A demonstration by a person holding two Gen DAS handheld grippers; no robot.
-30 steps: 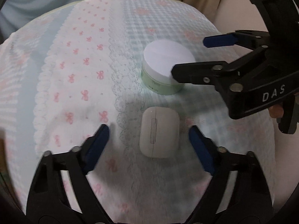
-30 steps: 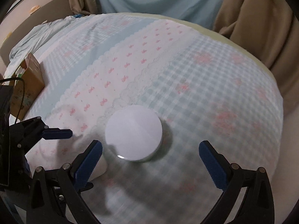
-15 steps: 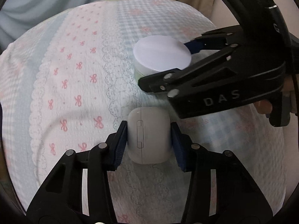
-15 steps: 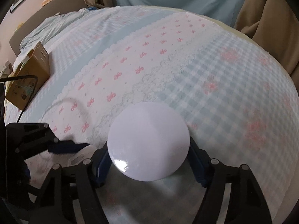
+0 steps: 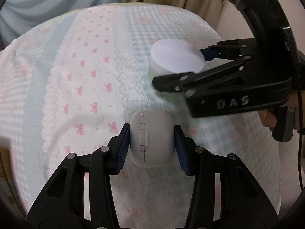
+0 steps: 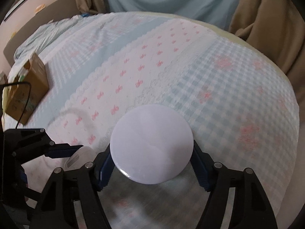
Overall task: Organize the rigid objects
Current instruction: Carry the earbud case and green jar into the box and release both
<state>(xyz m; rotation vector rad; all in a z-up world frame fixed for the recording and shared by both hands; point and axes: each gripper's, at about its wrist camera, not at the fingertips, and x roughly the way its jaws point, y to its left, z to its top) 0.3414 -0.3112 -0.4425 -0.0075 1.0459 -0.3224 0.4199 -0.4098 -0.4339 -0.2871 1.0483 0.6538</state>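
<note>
Left wrist view: the left gripper [image 5: 152,145] has both blue pads clamped on the white earbud case [image 5: 152,137] over the patterned bedspread [image 5: 85,80]. Right gripper [image 6: 151,168] is squeezing the round white jar [image 6: 151,143], jaws snug against its sides!

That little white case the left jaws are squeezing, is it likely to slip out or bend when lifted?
The white case looks like hard, glossy plastic, so it probably won't bend. Its smooth rounded sides could slip, though the blue pads press flat against both. It seems small and likely light.
</note>
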